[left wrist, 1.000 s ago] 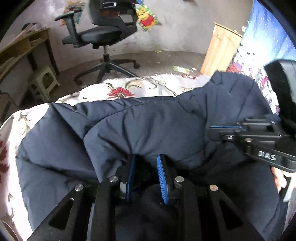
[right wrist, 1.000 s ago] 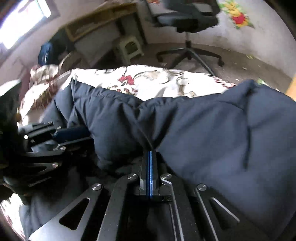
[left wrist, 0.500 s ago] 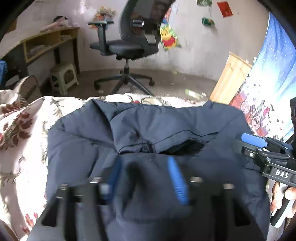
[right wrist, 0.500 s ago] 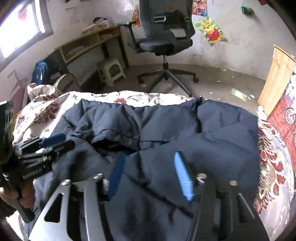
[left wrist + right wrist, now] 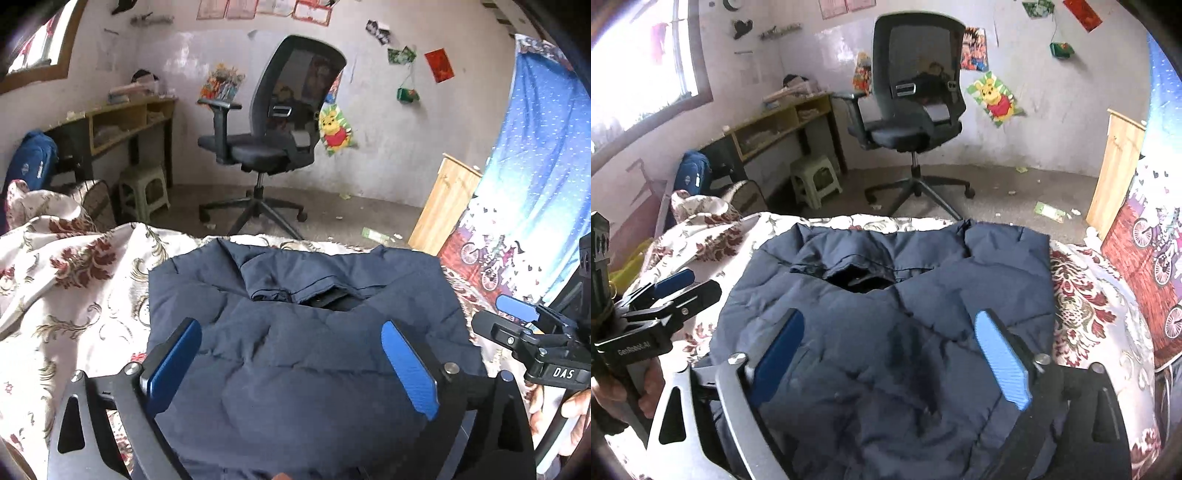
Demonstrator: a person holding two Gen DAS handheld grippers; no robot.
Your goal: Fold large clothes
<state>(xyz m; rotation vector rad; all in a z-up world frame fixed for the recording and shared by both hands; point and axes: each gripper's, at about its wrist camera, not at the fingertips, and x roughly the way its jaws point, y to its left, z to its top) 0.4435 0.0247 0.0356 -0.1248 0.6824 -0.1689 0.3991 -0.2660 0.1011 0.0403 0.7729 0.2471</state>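
Navy jacket [image 5: 295,354] on cream, red-floral bedspread [image 5: 74,295]

Both wrist views look forward, close above jacket [image 5: 295,332]; share chair [image 5: 916,92].

Each gripper is built from black angular frames with triangular cut-outs and round silver screws. The left gripper [image 5: 291,365] is fitted with dark blue ribbed pads [image 5: 173,365]; white "GenRobot.AI" lettering is seen on its side. The right gripper [image 5: 892,363] is marked "DAS". Bare fingers [image 5: 652,384] are seen around the handles.
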